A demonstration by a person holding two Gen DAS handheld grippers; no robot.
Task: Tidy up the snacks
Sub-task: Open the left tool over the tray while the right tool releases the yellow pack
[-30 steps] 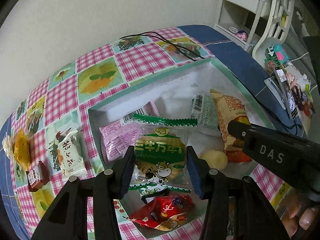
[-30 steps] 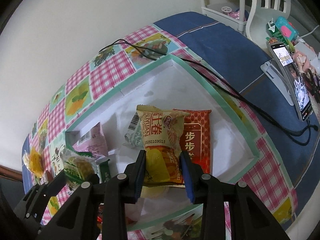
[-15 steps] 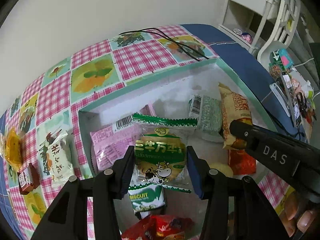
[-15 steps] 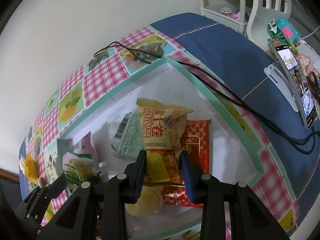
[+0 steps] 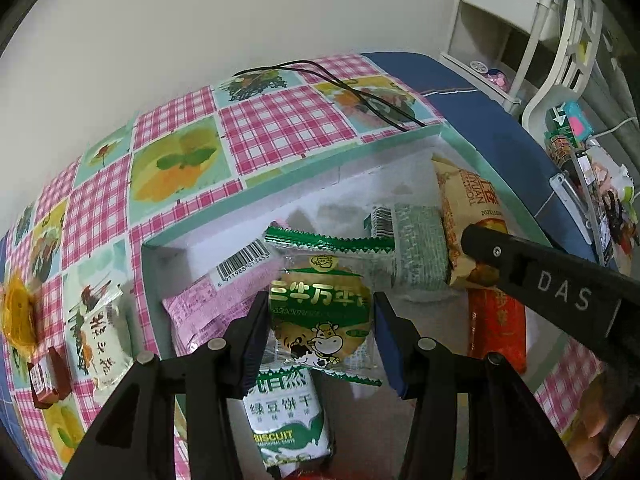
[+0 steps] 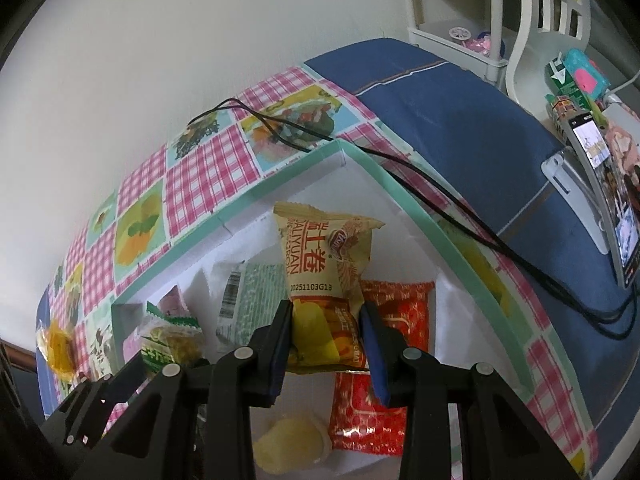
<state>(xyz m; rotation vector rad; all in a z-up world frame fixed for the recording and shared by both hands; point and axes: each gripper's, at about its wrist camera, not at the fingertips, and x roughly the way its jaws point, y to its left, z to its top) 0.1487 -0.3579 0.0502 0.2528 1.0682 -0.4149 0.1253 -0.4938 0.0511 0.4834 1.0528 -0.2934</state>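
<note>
A green-and-clear cow-print snack packet [image 5: 320, 316] is being gripped by the left gripper [image 5: 320, 344], its pads pressed against both sides of the wrapper, and it is being held above the open white box [image 5: 328, 184] with the mint-green rim. Below the packet, inside the box, a green-and-white biscuit pack [image 5: 286, 412] is being partly covered, with a pink packet [image 5: 208, 308] lying just to the left and a pale green barcoded packet [image 5: 416, 252] farther off to the right.

On the right side, a yellow snack bag [image 6: 326, 276] is being clamped at its lower half by the right gripper [image 6: 326, 340], jaws closed tight on it, the bag standing upright over the box. A red packet [image 6: 384, 368] is being seen flat on the box floor directly beneath and behind it, and a pale jelly cup [image 6: 288, 444] is lying near the bottom edge. Outside the box, on the checked tablecloth [image 5: 280, 120] to the left, a white packet [image 5: 102, 336], an orange sweet [image 5: 18, 312] and a small brown box [image 5: 48, 376] are being left.
</note>
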